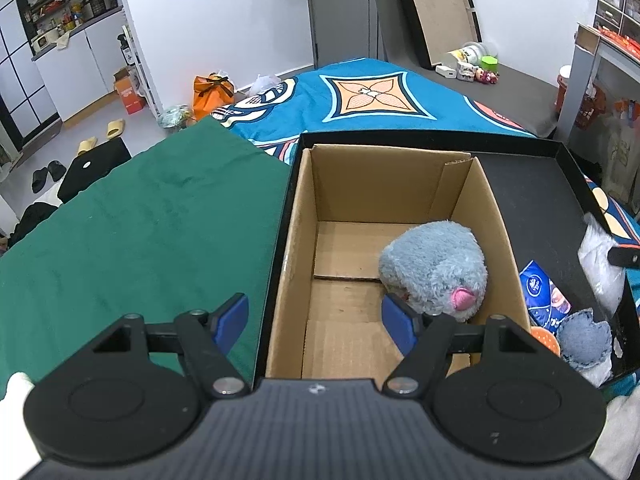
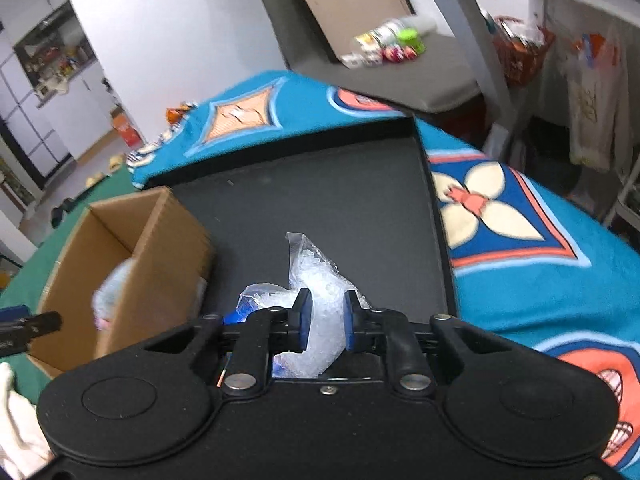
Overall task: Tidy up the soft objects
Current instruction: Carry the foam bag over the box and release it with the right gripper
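An open cardboard box [image 1: 304,240] stands in a black tray [image 1: 532,200]. A blue-grey plush toy [image 1: 436,264] with a pink patch lies inside the box at its right side. My left gripper [image 1: 316,322] is open and empty above the box's near left edge. My right gripper [image 2: 325,320] is shut on a clear plastic bag of white filling [image 2: 316,280], held over the tray right of the box [image 2: 132,248]. The bag also shows in the left wrist view [image 1: 600,260]. A blue packet [image 1: 540,292] and a denim-blue soft piece [image 1: 584,338] lie in the tray.
A green cloth [image 1: 140,240] covers the surface left of the tray. A blue patterned blanket [image 1: 380,96] lies beyond and right of it [image 2: 520,216]. Shelves [image 2: 560,40] stand at the right. Slippers [image 1: 114,128] and an orange bag [image 1: 210,94] are on the floor at far left.
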`<state>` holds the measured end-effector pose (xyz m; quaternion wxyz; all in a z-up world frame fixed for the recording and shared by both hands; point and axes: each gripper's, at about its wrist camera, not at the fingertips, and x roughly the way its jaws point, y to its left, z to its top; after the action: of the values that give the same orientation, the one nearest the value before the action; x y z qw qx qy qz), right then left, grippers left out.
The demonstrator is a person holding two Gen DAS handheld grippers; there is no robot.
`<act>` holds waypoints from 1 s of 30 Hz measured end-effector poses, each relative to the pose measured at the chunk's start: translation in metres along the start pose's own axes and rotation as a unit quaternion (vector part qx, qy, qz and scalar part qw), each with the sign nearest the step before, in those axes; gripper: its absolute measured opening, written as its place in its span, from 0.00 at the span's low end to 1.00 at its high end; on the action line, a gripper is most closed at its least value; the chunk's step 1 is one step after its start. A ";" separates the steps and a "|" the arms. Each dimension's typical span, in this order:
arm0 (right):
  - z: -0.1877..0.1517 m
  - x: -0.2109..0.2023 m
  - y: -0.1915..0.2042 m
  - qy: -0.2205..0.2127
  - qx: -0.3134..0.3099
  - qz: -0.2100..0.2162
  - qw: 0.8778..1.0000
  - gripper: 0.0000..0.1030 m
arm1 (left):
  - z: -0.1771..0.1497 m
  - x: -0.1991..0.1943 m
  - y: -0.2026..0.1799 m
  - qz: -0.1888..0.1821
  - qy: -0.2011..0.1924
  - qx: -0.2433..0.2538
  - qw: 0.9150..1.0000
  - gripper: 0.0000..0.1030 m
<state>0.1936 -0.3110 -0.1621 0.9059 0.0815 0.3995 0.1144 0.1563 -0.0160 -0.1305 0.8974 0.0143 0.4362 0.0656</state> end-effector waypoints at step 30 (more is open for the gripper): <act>0.031 -0.010 0.109 -0.067 -0.071 0.104 0.990 0.16 | -0.009 0.000 0.037 -0.026 -0.003 -0.064 0.998 0.44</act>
<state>0.1944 -0.2108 -0.1084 0.9174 0.0653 0.3179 0.2301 0.1453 0.0200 -0.1326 0.8991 -0.0545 0.4287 0.0697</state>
